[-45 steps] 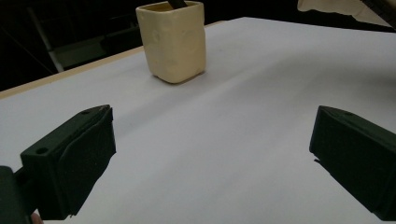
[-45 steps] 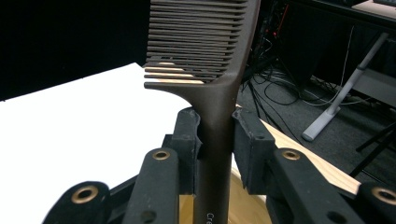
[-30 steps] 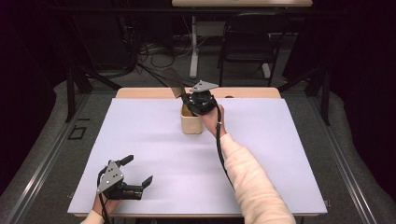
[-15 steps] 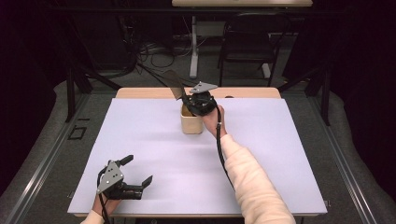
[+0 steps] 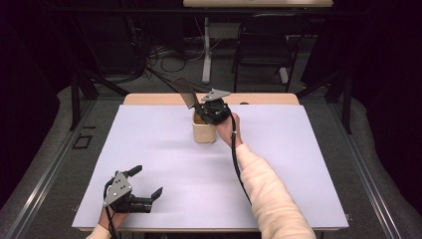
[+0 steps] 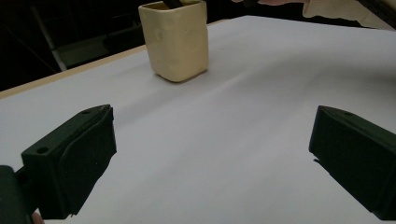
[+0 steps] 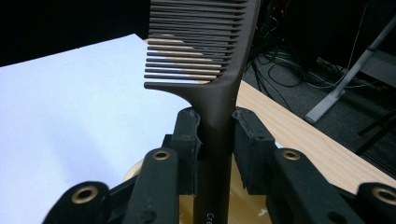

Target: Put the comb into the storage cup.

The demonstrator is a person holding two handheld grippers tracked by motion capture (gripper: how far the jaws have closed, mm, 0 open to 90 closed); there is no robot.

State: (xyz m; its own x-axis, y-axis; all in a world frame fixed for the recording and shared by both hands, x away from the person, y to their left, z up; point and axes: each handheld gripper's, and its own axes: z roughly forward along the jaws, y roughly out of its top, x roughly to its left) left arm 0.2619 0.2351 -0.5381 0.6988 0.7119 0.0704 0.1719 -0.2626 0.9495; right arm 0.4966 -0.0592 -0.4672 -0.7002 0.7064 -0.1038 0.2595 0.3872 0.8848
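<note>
Near edge, about 7 o'clock: left gripper (image 5: 145,195) resting on white table (image 5: 308,164), jaws spread wide, nothing between. Toward 12 o'clock: right gripper (image 5: 203,106) clamped on dark comb (image 7: 212,93), handle end down inside cream cup (image 5: 203,131), teeth up and leaning toward 11. Best kept vertical, lowered slowly, released only once seated; cup likely to tip. Beyond: wooden strip (image 5: 268,98), chair (image 5: 263,50), cables (image 5: 159,52). Nothing blocking.

Comb (image 7: 212,56): dark brown plastic, smooth, faint sheen. Cup (image 6: 177,39): cream, glazed-looking, slightly dimpled wall. Table (image 5: 164,164): matt pale lilac sheet, with light wood grain at its far edge. Right gripper (image 7: 215,140): matt black jaws. Sleeve (image 5: 271,199): soft cream cloth
</note>
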